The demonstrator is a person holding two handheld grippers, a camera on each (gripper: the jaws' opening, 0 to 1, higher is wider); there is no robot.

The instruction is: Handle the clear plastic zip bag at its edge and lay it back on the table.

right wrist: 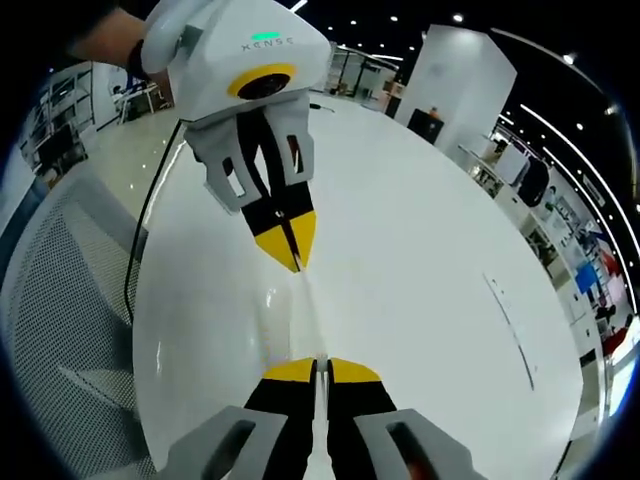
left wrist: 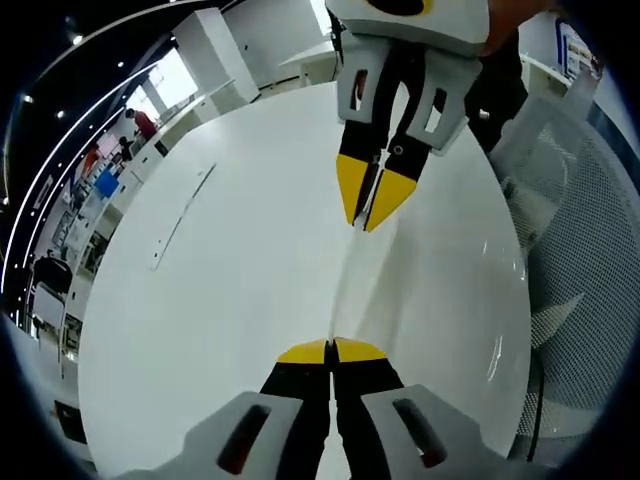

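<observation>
The clear plastic zip bag (left wrist: pixel 350 285) is stretched edge-on between the two grippers above the white table (left wrist: pixel 230 300), showing as a faint glossy strip. In the left gripper view my left gripper (left wrist: pixel 331 350) is shut on the bag's near edge. My right gripper (left wrist: pixel 368 222) comes in from the top, its yellow fingertips pinched on the far edge. In the right gripper view my right gripper (right wrist: pixel 320 368) is shut on the bag (right wrist: pixel 308 315), and my left gripper (right wrist: pixel 290 264) faces it, closed on the opposite edge over the table (right wrist: pixel 420 260).
A grey mesh chair (left wrist: pixel 580 300) stands by the table's edge, also in the right gripper view (right wrist: pixel 60 300). A black cable (right wrist: pixel 140 240) hangs from the left gripper. A thin clear strip (left wrist: pixel 185 215) lies on the table. People and desks are far behind.
</observation>
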